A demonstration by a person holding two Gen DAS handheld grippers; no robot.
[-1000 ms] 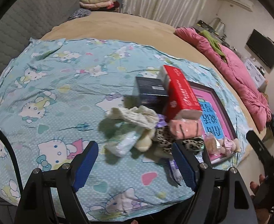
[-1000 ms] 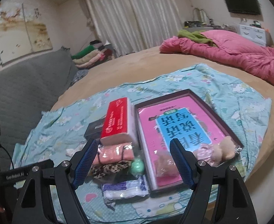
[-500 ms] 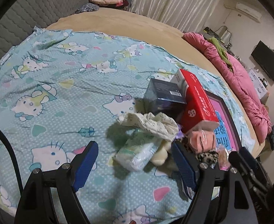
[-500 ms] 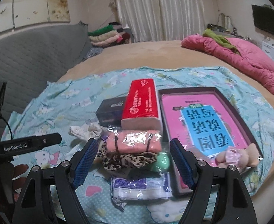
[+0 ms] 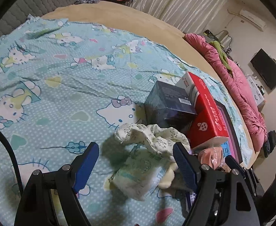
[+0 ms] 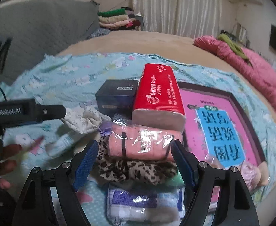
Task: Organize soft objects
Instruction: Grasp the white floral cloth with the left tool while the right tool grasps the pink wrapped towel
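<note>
Soft pile: we see the soft things heaped on the cartoon-cat sheet (image 5: 66, 86), against the near ends of the red tissue pack (image 6: 157, 94) and dark box (image 6: 117, 94)
Pink roll: our plastic-wrapped pink towel roll (image 6: 139, 144) lies across the leopard-print cloth (image 6: 136, 169), just below the tissue pack
Floral cloth: the crumpled pale floral cloth (image 5: 153, 135) sits left of the roll, partly over a soft white-and-green packet (image 5: 139, 173)
Blue-white packet: a wrapped packet (image 6: 143, 201) lies nearest the right wrist camera
Right gripper (image 6: 135, 162): our jaws stand wide apart on either side of the pink roll and leopard cloth, gripping nothing
Left gripper (image 5: 136, 164): our jaws gape wide around the white-and-green packet, not pressing it
Tray: a dark-framed pink tray (image 6: 230, 101) lies right of the tissue pack
Beyond: pink quilt (image 5: 239, 86), folded laundry (image 6: 115, 17), curtains (image 6: 177, 5)
</note>
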